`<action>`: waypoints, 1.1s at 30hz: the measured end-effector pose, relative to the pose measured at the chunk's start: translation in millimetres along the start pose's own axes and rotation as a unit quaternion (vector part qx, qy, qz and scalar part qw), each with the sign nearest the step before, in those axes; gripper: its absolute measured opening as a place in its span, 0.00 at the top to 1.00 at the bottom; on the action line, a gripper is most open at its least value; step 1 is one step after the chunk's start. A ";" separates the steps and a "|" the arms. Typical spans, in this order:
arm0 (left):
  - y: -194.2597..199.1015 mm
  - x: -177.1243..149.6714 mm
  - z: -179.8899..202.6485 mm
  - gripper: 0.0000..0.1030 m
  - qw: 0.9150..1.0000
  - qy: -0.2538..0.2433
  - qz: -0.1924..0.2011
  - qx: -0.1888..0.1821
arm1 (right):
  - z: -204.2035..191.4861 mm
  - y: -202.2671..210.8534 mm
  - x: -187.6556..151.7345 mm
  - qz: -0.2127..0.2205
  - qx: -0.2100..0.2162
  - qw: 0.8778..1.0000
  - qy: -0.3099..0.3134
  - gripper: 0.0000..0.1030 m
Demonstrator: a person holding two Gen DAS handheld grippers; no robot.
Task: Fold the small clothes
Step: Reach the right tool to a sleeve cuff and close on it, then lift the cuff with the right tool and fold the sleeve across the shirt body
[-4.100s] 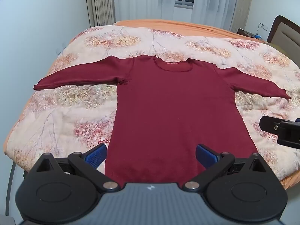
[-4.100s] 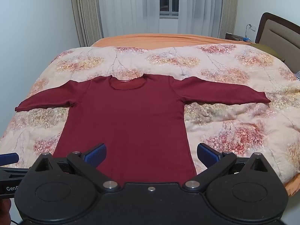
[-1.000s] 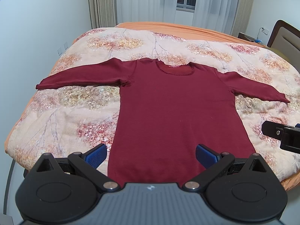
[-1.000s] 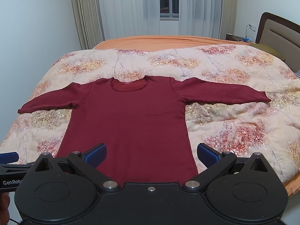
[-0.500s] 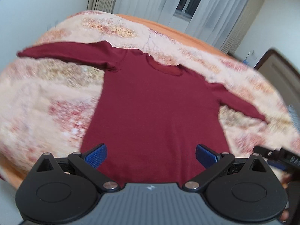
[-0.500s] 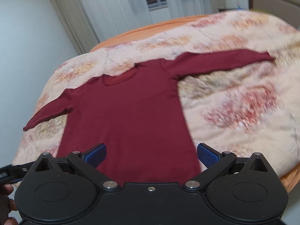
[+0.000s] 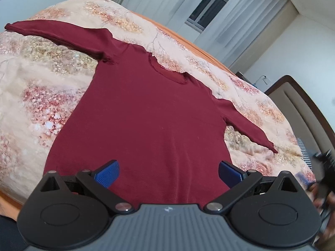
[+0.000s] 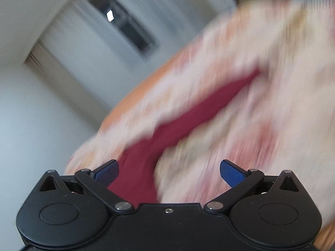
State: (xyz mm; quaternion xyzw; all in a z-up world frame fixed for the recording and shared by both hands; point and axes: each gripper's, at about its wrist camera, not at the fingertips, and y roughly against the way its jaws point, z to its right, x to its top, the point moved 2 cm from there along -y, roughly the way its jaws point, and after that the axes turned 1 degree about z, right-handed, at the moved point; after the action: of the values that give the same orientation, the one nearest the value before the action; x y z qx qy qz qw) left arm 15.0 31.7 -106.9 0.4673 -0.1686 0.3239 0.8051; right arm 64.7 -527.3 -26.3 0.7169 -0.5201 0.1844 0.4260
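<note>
A: Shirt status? Maroon, long-sleeved, lay flat and face up on the floral quilt, both sleeves spread out to the sides, neckline toward the far edge of the bed, hem nearest the left wrist camera.

B: Left gripper?

A: Fingers were spread wide, nothing between them. Blue pads hung over the lower part of the shirt, just above the hem. Couldn't tell whether they touched the fabric.

B: Right gripper?

A: Also wide apart and empty. Right wrist view was heavily blurred and tilted. One maroon sleeve ran diagonally across the quilt in it, the left blue pad lined up just beside the near end of the sleeve. Contact not readable through the blur.

B: Was the right gripper seen from the left camera?

A: Only as a dark blurred shape at the right edge, with part of a hand holding it. Too smeared for detail.

B: Background?

A: White curtains over a window, brown padded headboard on the right, orange sheet showing along the far side of the quilt.
</note>
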 end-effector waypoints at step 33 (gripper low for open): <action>-158.1 74.5 63.3 0.00 0.998 -0.032 -0.028 -0.048 | 199.9 -238.7 52.3 -0.003 -0.059 0.980 -0.191 0.85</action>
State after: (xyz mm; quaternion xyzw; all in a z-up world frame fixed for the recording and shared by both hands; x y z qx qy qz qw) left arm 179.0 -51.6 -133.8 0.4426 -0.1964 0.2775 0.8298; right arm 264.9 -695.6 -203.1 0.7140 -0.5998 0.0115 0.3610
